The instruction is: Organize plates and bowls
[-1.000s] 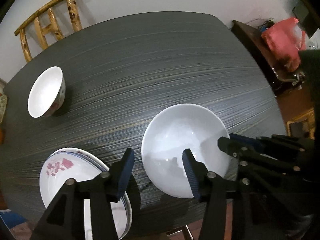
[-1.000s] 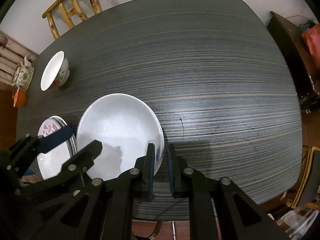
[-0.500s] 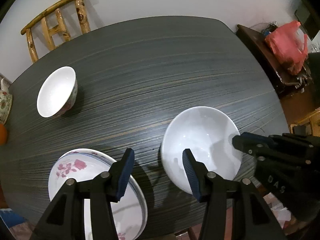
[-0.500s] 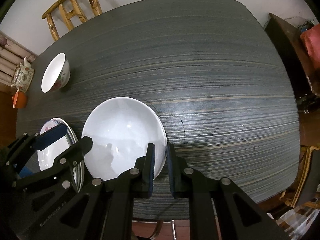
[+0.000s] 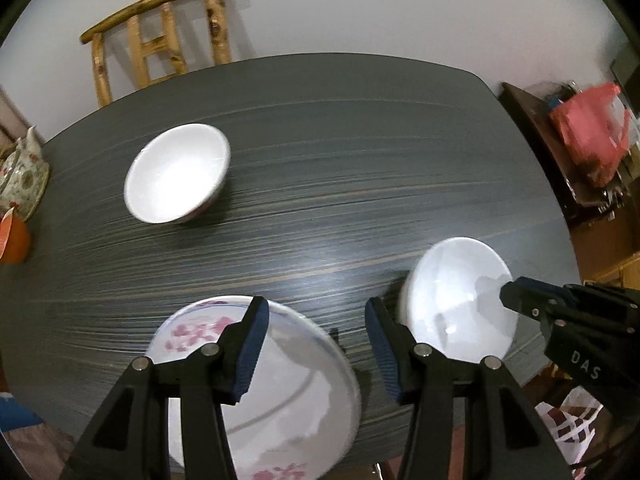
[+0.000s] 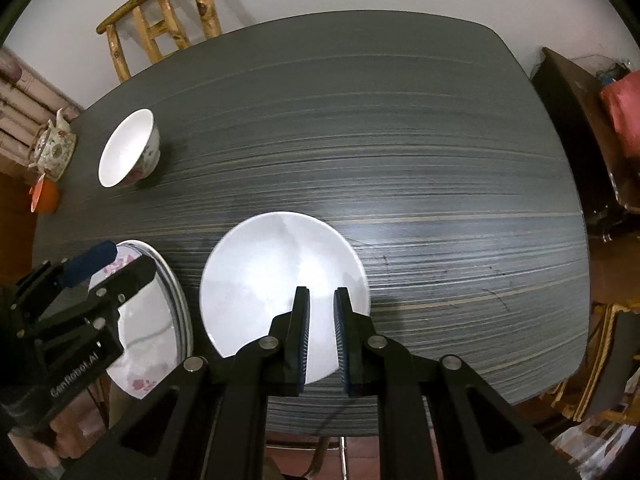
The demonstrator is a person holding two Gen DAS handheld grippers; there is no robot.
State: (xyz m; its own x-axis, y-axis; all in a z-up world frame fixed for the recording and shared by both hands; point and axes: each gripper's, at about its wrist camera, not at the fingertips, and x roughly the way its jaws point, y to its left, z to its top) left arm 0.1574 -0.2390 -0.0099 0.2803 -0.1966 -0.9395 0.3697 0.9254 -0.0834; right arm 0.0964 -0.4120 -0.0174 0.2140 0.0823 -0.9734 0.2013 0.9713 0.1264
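A plain white bowl (image 6: 280, 276) sits near the front edge of the dark table (image 6: 360, 128). My right gripper (image 6: 321, 300) is shut on its near rim; it also shows in the left wrist view (image 5: 456, 296). A stack of flowered plates (image 5: 280, 392) lies at the front left, also seen in the right wrist view (image 6: 152, 320). My left gripper (image 5: 314, 316) is open and empty, above the right edge of the plates. A small flowered bowl (image 5: 176, 172) stands at the far left, also in the right wrist view (image 6: 128, 148).
A wooden chair (image 5: 160, 52) stands behind the table. A teapot (image 6: 52, 148) and an orange cup (image 6: 44, 196) sit at the left edge. A dark side cabinet with a red bag (image 5: 592, 136) stands to the right.
My left gripper has moved left, from beside the white bowl to over the plate stack. My right gripper stays shut on the white bowl's rim and has barely moved.
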